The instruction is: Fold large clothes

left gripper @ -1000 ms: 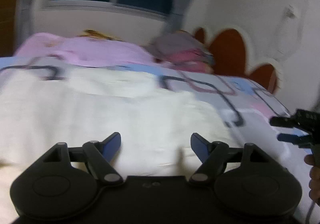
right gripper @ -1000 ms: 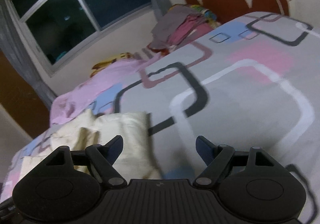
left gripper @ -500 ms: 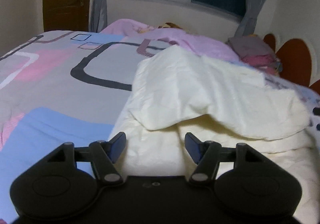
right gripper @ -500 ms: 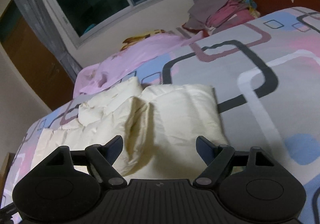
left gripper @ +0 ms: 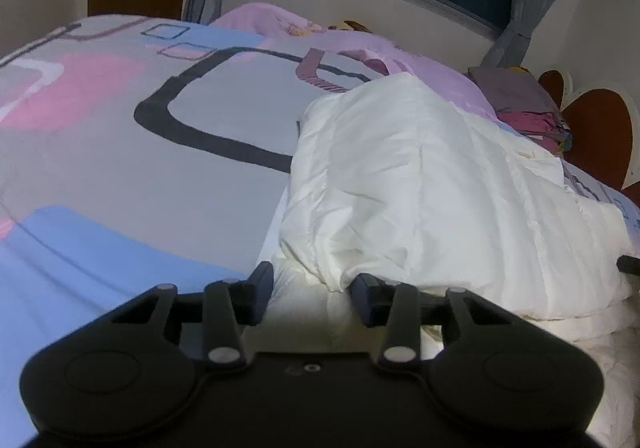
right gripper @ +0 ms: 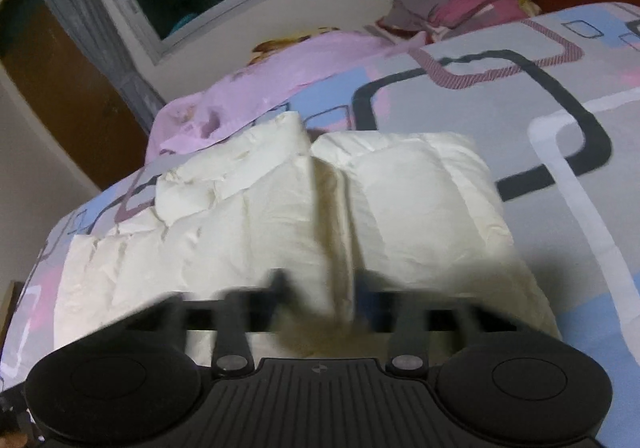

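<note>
Cream jacket [left gripper: 432, 184] lies bunched on the bed [left gripper: 120, 136], centre to right of the left wrist frame, centre of the right. Left tongs [left gripper: 310, 290] parted, a fold of jacket between the fingers, not pinched. Right tongs [right gripper: 322, 290] motion-blurred at lower centre over the jacket; cannot tell their gap. Clothes pile [right gripper: 460, 0] upper right.

Left gripper [left gripper: 310, 288]: two dark fingers parted, a clear gap between the tips; blue pads face inward; linkage arms and round black housings fill the lower frame of its own wrist view; held low and level, pointing forward.

Right gripper [right gripper: 320, 288]: fingers motion-blurred, tips drawn nearer each other than the left pair, a narrow gap visible between them; black ribbed body and round housings sharp below.
</note>
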Motion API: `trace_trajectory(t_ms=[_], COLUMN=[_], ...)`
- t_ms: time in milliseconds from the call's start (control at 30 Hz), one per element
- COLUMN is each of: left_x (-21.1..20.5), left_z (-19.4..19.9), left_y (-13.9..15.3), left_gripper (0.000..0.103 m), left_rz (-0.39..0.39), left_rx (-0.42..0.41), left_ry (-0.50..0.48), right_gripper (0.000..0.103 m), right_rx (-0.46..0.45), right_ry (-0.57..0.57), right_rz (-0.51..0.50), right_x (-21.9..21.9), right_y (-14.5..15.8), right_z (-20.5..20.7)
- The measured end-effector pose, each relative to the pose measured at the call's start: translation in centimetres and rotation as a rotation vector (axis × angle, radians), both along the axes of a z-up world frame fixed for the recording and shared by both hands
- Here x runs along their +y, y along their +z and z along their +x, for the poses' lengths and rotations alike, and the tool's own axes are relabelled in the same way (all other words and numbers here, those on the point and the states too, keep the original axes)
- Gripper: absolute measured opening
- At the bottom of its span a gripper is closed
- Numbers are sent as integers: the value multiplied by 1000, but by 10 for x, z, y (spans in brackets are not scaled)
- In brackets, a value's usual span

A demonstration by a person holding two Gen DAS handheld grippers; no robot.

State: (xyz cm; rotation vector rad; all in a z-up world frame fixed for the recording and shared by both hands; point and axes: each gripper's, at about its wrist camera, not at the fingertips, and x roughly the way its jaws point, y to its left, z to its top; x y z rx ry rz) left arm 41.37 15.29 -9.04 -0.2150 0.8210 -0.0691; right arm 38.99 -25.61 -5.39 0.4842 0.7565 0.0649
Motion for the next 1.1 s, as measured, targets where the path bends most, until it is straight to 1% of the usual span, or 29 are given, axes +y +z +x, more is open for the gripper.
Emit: trace_trajectory(t_ms=[67, 133, 167, 200, 233, 300, 400, 433, 467, 500, 533, 567, 600, 633, 667, 700, 733, 767, 800, 833, 900, 1000, 1067, 1100], left_x=[1, 0, -1, -1, 0, 1, 1, 0, -1, -3, -5, -8, -11, -12, -11, -8, -6, -4, -3, -3, -3, -2, -2, -3], left_z=[3, 3, 3, 3, 5, 5, 5, 4, 3, 1, 0, -2, -3, -3, -2, 0, 1, 3, 4, 4, 3, 2, 2, 2], left_y=[0, 0, 0, -1, -1, -2, -1, 0, 1, 3, 3, 2, 2, 1, 1, 1, 1, 1, 2, 3, 3, 2, 0, -1], left_gripper=[39, 38, 37, 37, 37, 37, 37, 37, 35, 41, 42, 42, 42, 42, 41, 40, 38, 36, 33, 32, 29, 28, 28, 29], left_rz=[8, 18, 24, 26, 21, 18, 27, 29, 34, 43, 56, 82, 103, 107, 94, 75, 60, 44, 38, 38, 46, 48, 49, 50], left_rx=[9, 11, 12, 12, 14, 13, 15, 14, 9, 4, 1, -1, -3, -4, -3, 1, 3, 8, 10, 10, 7, 8, 9, 10], left_ry=[-17, -34, -40, -43, -43, -47, -56, -62, -72, -82, -95, -104, -109, -109, -101, -87, -75, -69, -69, -75, -92, -101, -102, -103], right_gripper=[10, 10, 10, 9, 9, 8, 10, 31, 57, 98, 99, 99, 96, 86, 79, 69, 50, 37, 17, 11, 10, 10, 10, 10], right_rx=[-59, -130, -150, -141, -114, -85, -91, -86, -84, -109, -126, -105, -87, -58, -23, 9, 36, 50, 46, 27, -23, -84, -69, -34], right_ry=[-32, -92, -122, -137, -140, -159, -133, -135, -147, -148, -121, -101, -85, -73, -66, -66, -63, -50, -44, -44, -56, -76, -68, -62], right_rz=[-51, -71, -96, -118, -123, -105, -1, 9, -6, -17, -13, -6, 8, 16, 19, 29, 46, 66, 75, 73, 47, 35, -6, -30], right_x=[-2, -11, -16, -21, -26, -37, -42, -40, -37, -33, -28, -25, -22, -18, -15, -14, -13, -13, -13, -12, -12, -15, -14, -13], right_y=[19, 38, 43, 45, 42, 35, 32, 31, 31, 30, 29, 25, 21, 14, 8, 1, -7, -12, -13, -9, 7, 28, 26, 19], right_z=[-10, -27, -34, -36, -35, -35, -40, -41, -42, -45, -45, -42, -38, -31, -25, -20, -16, -12, -12, -15, -25, -46, -48, -44])
